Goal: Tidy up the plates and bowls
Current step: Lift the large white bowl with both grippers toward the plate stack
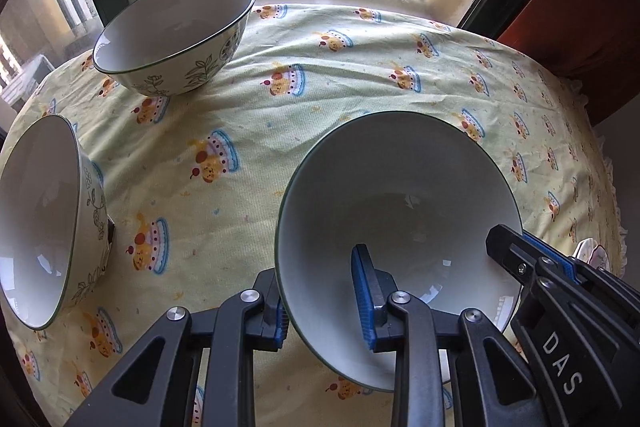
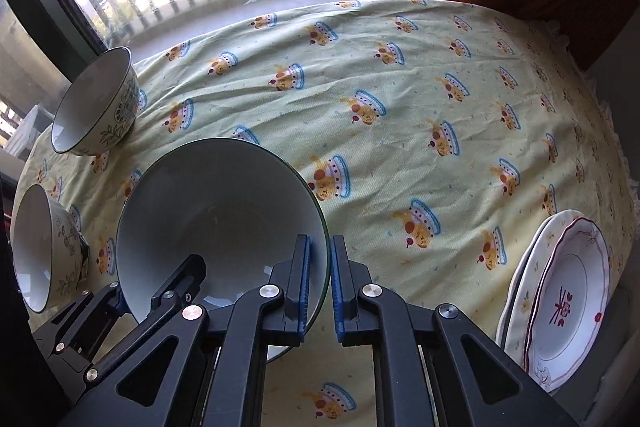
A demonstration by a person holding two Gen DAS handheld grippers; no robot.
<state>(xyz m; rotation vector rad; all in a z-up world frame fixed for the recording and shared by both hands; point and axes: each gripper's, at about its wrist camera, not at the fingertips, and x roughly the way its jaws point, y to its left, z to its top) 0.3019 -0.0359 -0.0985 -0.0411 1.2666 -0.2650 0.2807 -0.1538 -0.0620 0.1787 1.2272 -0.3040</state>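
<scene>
Two grippers, left gripper (image 1: 324, 311) & right gripper (image 2: 318, 283), both clamped on the near bowl (image 2: 224, 211) rim; 2 floral bowls (image 1: 172, 39) sit left, plate stack (image 2: 560, 291) far right.

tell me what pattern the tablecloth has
Pale yellow-green tablecloth printed with repeated cartoon cakes trimmed in blue, each with a cherry. Clearest in the right wrist view.

White bowl (image 1: 400, 211) mid-frame, tilted; two floral bowls (image 1: 176, 39) (image 1: 44, 223) at left; stacked plates (image 2: 568, 291) at lower right.
</scene>
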